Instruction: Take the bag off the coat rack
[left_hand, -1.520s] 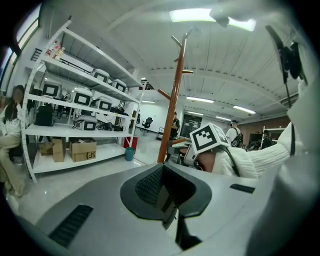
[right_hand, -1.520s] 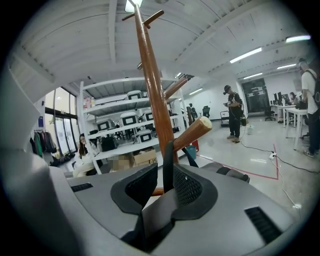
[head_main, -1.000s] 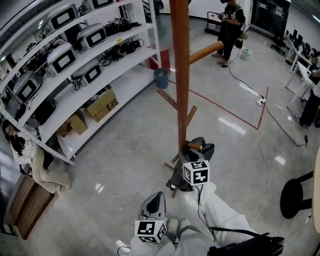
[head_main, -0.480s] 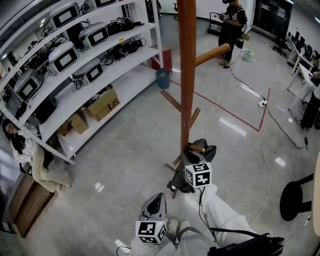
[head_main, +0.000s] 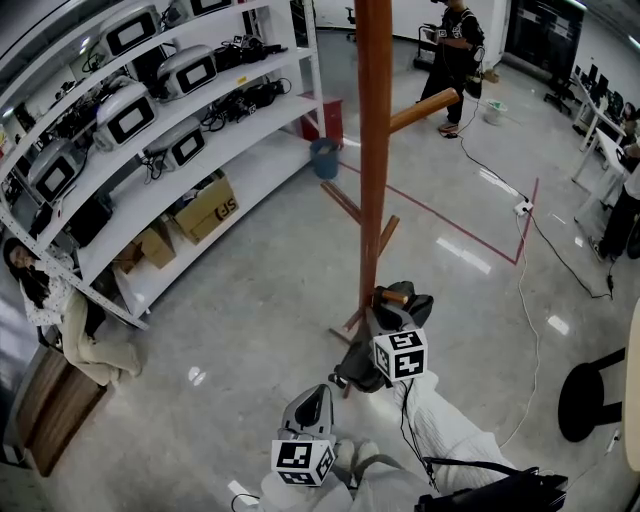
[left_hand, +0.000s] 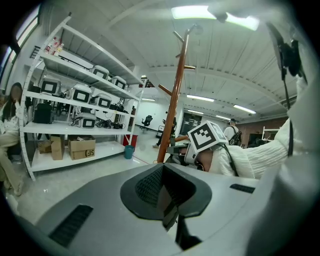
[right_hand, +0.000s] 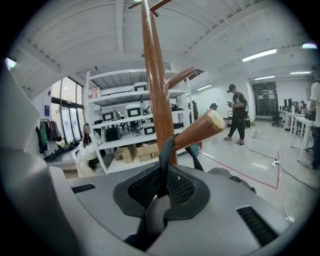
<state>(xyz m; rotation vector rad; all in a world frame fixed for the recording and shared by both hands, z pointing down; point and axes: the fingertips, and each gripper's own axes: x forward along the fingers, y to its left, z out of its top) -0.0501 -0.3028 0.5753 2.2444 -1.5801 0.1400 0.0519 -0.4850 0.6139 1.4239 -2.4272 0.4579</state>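
Strap (right_hand: 163, 157) of the black backpack (head_main: 358, 366) is pinched in your right gripper (right_hand: 156, 212). The jaws are closed on the webbing, which runs up from them and loops over the low wooden peg (right_hand: 199, 131). The loop sits close to the pole, well back from the peg's rounded tip.

The backpack hangs off that peg, low beside the coat rack pole (head_main: 373, 150), directly under your right gripper's marker cube (head_main: 400, 355) in the head view. Can't tell whether its bottom touches the floor. Your white sleeve (head_main: 440, 430) runs down-right from the cube.

Your left gripper (left_hand: 170, 207) has its jaws together with nothing between them. It sits low and close to your body, left of the right one and well apart from the rack (its camera looks across at the pole and the right gripper's cube).

A second peg (head_main: 425, 105) sticks out higher up the pole, on the right side, bare.

Around you:
- White shelving unit (head_main: 250, 158) on the left holds grey devices on its upper shelves and cardboard boxes (head_main: 205, 208) on the bottom one.
- Blue bin (head_main: 322, 157) stands at the shelf's end.
- Red tape line (head_main: 450, 218) runs across the floor past the rack.
- One person (head_main: 455, 50) stands beyond the rack.
- Another person (head_main: 70, 325) is seated by the shelves.
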